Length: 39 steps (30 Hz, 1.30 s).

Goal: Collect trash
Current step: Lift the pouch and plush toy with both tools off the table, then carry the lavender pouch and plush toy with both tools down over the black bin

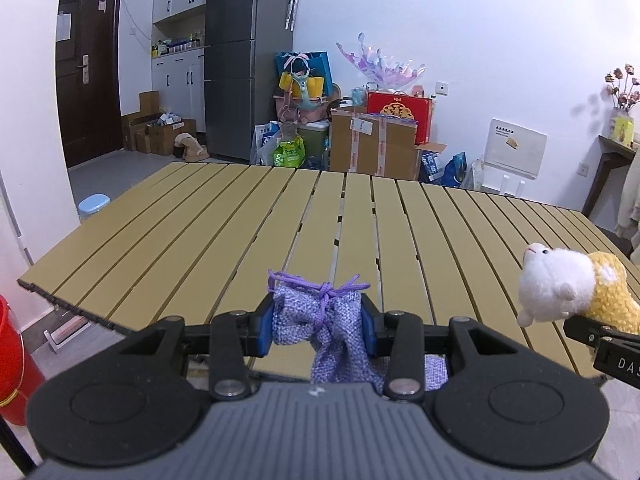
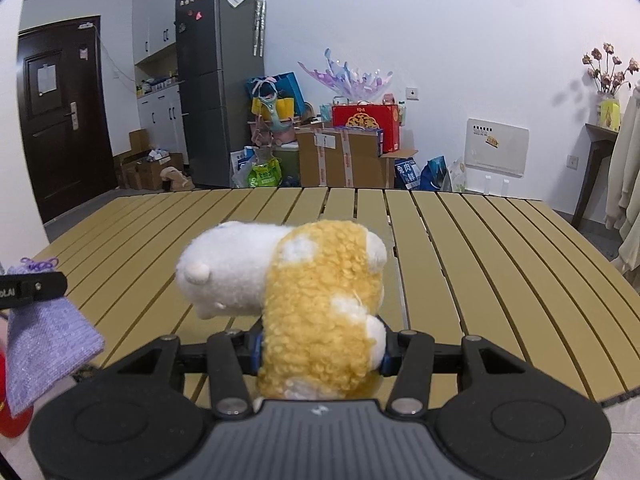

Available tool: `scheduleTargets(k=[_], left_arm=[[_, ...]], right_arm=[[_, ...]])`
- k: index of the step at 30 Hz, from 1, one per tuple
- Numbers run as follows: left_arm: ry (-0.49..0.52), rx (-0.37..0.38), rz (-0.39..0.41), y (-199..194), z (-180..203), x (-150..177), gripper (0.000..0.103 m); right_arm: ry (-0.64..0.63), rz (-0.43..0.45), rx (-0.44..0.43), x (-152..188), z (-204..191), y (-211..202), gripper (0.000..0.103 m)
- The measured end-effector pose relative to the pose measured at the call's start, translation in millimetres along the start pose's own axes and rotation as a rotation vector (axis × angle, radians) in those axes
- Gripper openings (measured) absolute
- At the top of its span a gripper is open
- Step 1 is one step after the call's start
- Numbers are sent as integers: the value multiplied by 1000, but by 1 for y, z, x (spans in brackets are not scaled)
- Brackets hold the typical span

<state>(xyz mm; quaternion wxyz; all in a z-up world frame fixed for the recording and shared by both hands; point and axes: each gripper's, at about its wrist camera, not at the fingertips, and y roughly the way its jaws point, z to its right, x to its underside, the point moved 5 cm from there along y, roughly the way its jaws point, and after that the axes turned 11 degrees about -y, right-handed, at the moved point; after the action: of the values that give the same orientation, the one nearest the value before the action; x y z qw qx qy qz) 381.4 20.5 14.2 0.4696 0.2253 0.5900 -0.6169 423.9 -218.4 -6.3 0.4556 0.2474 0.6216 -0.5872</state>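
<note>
Pinching a purple pouch (image 1: 316, 316) between its jaws above the desk (image 1: 200, 216), the left gripper (image 1: 318, 320) carries it as trash; the right gripper's (image 2: 320, 348) jaws clamp a plush (image 2: 304, 280) around its body, likely also for disposal.

My two wrist cameras are looking forward and slightly down, side by side, sharing the slatted table (image 1: 240, 216) and fridge (image 2: 218, 80).

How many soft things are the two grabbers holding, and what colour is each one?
Purple drawstring pouch, in the left gripper: 1
Yellow-and-white plush toy, in the right gripper: 1
Total: 2
</note>
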Motion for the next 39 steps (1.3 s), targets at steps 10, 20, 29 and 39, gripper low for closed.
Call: scheduleTargets(k=[10, 20, 29, 39], left_arm=[[27, 22, -12, -47, -13, 30, 41], [83, 30, -39, -78, -22, 65, 41], [135, 17, -108, -84, -32, 112, 41], [179, -13, -194, -70, -46, 162, 41]], right_arm=[[-8, -4, -20, 35, -15, -59, 48], [11, -45, -47, 85, -28, -91, 48], [26, -99, -62, 126, -40, -98, 48], [50, -179, -67, 181, -49, -94, 48]])
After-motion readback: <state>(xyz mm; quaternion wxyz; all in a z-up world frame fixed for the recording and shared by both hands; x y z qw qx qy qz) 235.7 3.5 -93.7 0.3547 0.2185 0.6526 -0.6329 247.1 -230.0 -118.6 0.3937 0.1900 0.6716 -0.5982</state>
